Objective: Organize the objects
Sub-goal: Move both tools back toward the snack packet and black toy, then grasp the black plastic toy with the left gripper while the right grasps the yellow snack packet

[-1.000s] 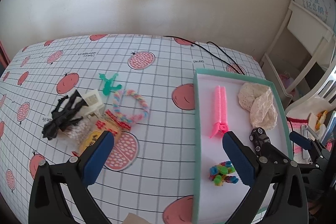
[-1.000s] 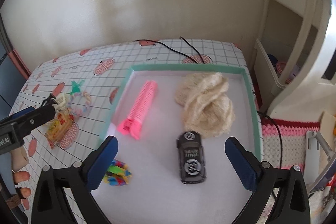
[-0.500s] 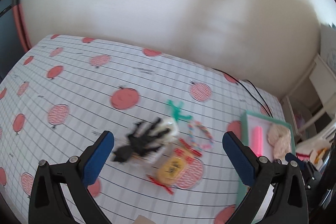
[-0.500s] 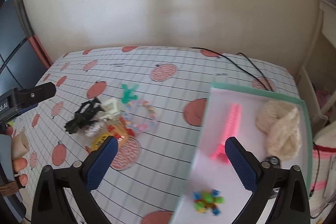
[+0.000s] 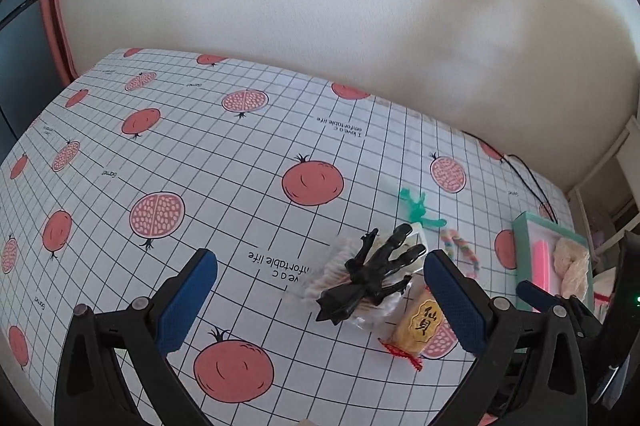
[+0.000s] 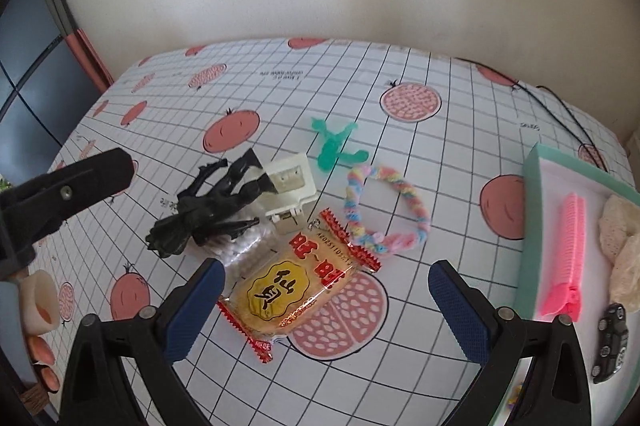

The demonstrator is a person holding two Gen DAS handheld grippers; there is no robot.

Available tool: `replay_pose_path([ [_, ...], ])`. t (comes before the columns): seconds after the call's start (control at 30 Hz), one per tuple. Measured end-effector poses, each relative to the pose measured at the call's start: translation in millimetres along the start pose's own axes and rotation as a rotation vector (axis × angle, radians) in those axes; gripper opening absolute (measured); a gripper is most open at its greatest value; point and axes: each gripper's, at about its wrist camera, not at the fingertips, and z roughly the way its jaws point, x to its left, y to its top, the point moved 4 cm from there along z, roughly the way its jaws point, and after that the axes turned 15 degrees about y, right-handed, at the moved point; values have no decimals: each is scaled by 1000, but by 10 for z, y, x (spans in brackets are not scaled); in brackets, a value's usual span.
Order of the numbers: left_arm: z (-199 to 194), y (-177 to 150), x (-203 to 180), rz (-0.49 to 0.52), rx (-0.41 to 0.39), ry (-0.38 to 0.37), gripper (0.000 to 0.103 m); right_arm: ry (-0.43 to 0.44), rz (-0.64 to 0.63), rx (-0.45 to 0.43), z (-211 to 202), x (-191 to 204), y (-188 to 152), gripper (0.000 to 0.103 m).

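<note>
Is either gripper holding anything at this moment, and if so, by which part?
Nothing is held. The left gripper and the right gripper are both open and empty, above the loose pile with the snack packet.

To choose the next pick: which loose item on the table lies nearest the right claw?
The yellow snack packet, lying between the right claw's fingers; the others sit farther off.

Black claw clip (image 6: 208,204) is lying over the cotton-swab pack (image 6: 244,246), hiding most of it. Snack packet (image 6: 296,278) is covering the pack's near end. Tray (image 6: 528,226) is running off right edge in right wrist view; toy car (image 6: 610,342) partly behind gripper arm. Green figure (image 5: 416,206) is looking blurred in left wrist view.
</note>
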Motion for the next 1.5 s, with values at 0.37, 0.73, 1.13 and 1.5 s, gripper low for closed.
replay_pose_path([
  [0.37, 215, -60, -200, 64, 17, -24, 103, -6, 40, 31, 247, -23, -59, 103],
  [0.73, 343, -146, -297, 125, 22, 2, 103, -40, 24, 71, 300, -176, -139, 103],
  [1.13, 470, -222, -424, 155, 49, 20, 103, -40, 78, 65, 157, -449, -158, 99],
  [1.5, 453, -226, -507, 176, 27, 20, 102, -45, 70, 57, 82, -429, -141, 77],
])
